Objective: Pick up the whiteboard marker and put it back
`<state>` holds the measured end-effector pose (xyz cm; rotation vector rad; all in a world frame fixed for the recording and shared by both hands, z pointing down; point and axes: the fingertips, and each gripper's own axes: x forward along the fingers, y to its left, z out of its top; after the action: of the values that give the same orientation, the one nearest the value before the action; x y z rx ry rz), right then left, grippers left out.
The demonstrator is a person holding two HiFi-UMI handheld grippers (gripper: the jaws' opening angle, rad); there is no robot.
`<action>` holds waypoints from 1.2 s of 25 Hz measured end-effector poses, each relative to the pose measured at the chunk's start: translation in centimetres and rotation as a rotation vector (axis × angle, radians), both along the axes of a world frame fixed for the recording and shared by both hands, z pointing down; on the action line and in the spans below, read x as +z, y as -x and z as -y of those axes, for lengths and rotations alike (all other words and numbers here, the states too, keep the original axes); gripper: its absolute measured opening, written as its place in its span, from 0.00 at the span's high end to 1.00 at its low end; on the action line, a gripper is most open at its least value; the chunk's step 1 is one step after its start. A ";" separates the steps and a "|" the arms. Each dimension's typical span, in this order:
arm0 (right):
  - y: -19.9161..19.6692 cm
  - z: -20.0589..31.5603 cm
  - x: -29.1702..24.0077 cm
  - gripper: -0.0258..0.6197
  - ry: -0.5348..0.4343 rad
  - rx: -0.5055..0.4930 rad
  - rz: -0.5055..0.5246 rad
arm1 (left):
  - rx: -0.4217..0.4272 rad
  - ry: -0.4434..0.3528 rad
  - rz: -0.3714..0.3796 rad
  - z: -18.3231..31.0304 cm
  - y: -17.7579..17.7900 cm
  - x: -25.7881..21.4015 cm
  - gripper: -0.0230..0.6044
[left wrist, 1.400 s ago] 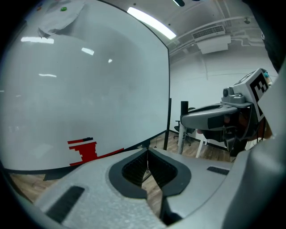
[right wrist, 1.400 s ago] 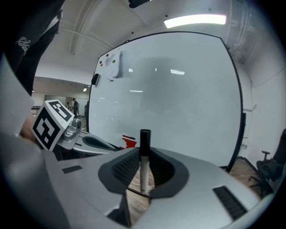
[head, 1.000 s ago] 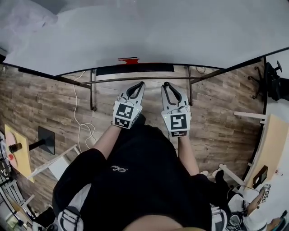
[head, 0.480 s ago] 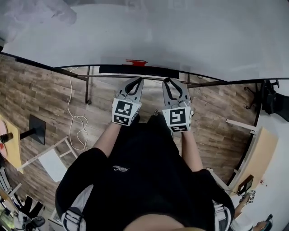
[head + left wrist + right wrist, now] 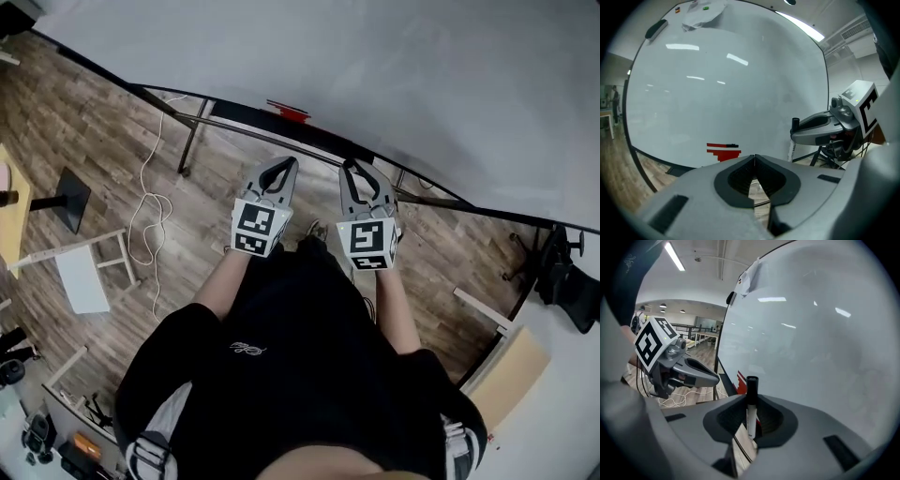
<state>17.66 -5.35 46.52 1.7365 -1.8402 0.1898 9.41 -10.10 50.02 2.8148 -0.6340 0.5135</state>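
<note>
The whiteboard marker (image 5: pixel 751 404) stands upright, clamped in the right tongs (image 5: pixel 359 171). The left tongs (image 5: pixel 754 158) are closed and empty. Over the last second the whiteboard (image 5: pixel 394 84) has swung diagonal in the head view, with both tongs kept before the torso, so the return is judged pending. The board's tray (image 5: pixel 242 112) holds a red item (image 5: pixel 289 111).

Both arms out front, left gripper (image 5: pixel 281 167) pinched closed on nothing, right gripper (image 5: pixel 361 172) just beside it clamping the marker (image 5: pixel 751 406).
</note>
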 end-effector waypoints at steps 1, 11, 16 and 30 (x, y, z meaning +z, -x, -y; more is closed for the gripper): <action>-0.1 -0.3 0.2 0.87 -0.003 -0.022 0.015 | -0.024 0.006 0.006 -0.7 0.1 0.2 0.95; -0.7 -1.7 1.9 0.87 0.004 -0.147 0.035 | -0.180 0.042 0.091 -5.3 2.5 2.1 0.95; 0.5 -0.4 2.4 0.87 0.065 -0.172 -0.085 | -0.184 0.026 0.079 -2.9 3.5 1.1 0.95; 5.4 4.7 5.6 0.87 0.255 -0.252 -0.332 | -0.321 0.070 -0.044 4.7 12.2 2.4 0.95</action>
<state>12.26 -10.05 52.12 1.2646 -1.6862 0.0294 -2.83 -14.84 52.42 2.5800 -1.0120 0.4022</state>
